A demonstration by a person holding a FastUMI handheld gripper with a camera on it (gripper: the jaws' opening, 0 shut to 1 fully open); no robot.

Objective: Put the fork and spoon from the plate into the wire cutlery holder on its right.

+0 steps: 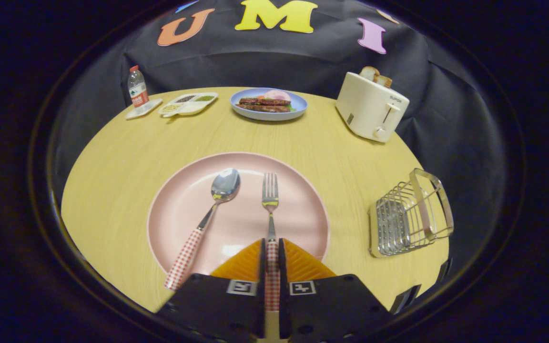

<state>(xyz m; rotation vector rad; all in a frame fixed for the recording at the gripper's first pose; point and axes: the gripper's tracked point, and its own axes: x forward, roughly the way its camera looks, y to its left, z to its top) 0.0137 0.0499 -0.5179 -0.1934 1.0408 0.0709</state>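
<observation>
The gripper [270, 247] seems to pinch the fork [270, 209] handle; spoon [208, 219] lies on the plate [303, 190], holder [410, 214] empty.

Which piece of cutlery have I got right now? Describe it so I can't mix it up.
On the pink plate mid-table two checked-handled pieces lie side by side. Yours is the fork, its handle clamped by the gripper, tines pointing away. The spoon lies free to its left, round-bowled.
</observation>
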